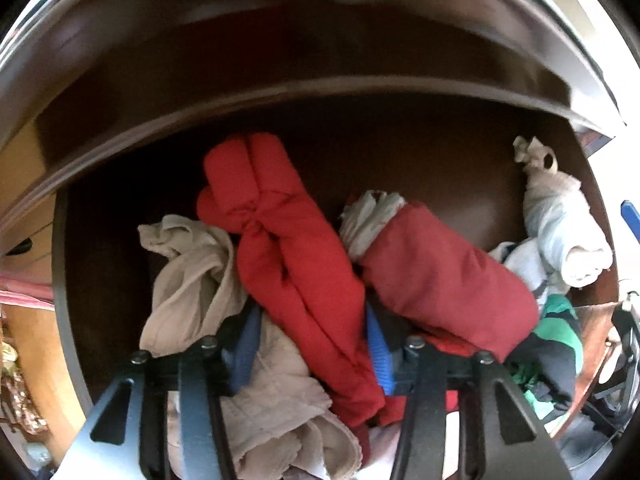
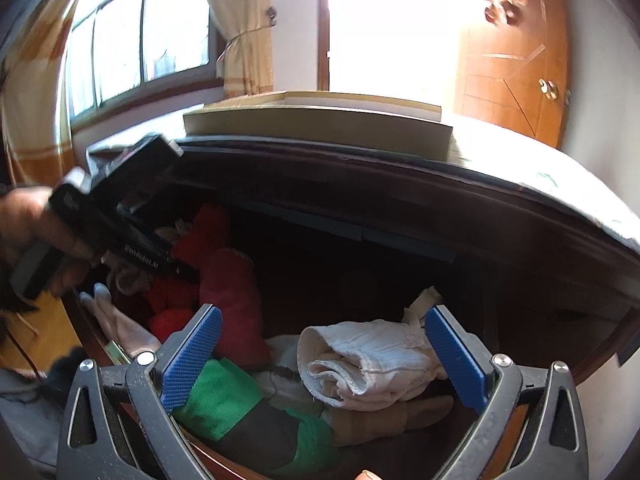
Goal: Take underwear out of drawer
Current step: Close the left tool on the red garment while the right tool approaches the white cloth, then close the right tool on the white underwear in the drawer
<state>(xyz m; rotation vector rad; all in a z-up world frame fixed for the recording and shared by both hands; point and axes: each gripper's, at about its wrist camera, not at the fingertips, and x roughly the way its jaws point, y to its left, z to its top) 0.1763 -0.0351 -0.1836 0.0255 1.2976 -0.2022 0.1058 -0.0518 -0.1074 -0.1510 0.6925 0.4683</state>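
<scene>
Left gripper [image 1: 312,354] on red underwear [image 1: 304,264]

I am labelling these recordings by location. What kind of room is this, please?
Most likely a bedroom in a home. An open dark wooden drawer holds rolled and crumpled clothing, such as a red roll. Behind it are a curtained window and a wooden door.

Drawer [image 1: 96,240] back half bare, passable; front crowded with rolled clothes [image 1: 304,264]; bench lip [image 2: 400,184] overhangs rear.
</scene>
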